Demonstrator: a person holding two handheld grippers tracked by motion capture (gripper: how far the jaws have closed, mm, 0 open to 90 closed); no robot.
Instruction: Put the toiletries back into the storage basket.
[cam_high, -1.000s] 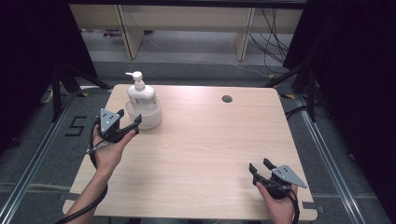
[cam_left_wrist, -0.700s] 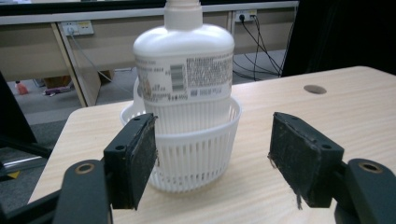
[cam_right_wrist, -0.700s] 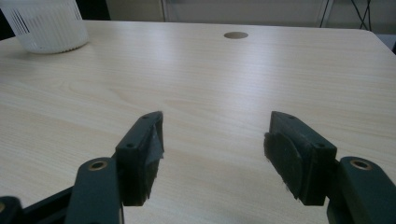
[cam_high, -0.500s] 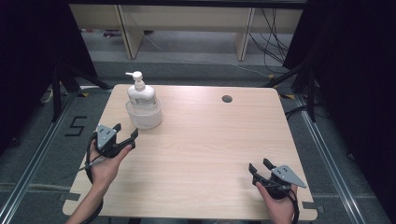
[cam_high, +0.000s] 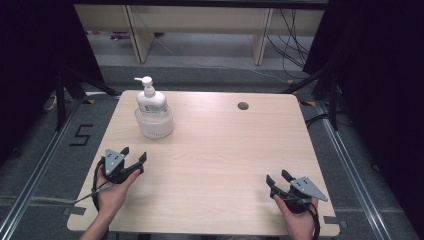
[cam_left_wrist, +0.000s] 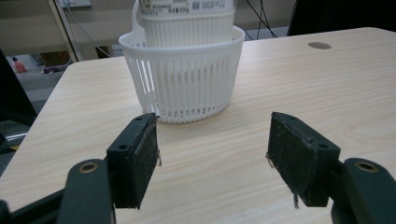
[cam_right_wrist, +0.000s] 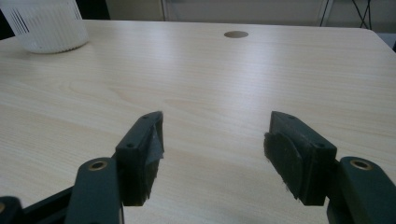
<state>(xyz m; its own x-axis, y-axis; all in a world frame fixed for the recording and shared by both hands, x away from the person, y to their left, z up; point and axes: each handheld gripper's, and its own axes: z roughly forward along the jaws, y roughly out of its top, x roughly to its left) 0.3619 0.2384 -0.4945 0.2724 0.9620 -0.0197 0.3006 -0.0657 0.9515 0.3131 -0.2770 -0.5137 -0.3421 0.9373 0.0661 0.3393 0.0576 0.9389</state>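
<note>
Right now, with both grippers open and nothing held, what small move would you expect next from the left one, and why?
Probably a short move forward toward the white basket, if more handling is meant. The left gripper is open and empty, apart from the basket, with its jaws pointed at it. The pump bottle stands upright inside the basket. The right gripper rests open near the table edge, far from both.

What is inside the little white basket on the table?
A white pump bottle stands upright inside the white basket. Its pump head and upper body rise above the rim. The basket's ribbed wall covers the bottle's bottom, so whether anything else lies in there cannot be seen.
</note>
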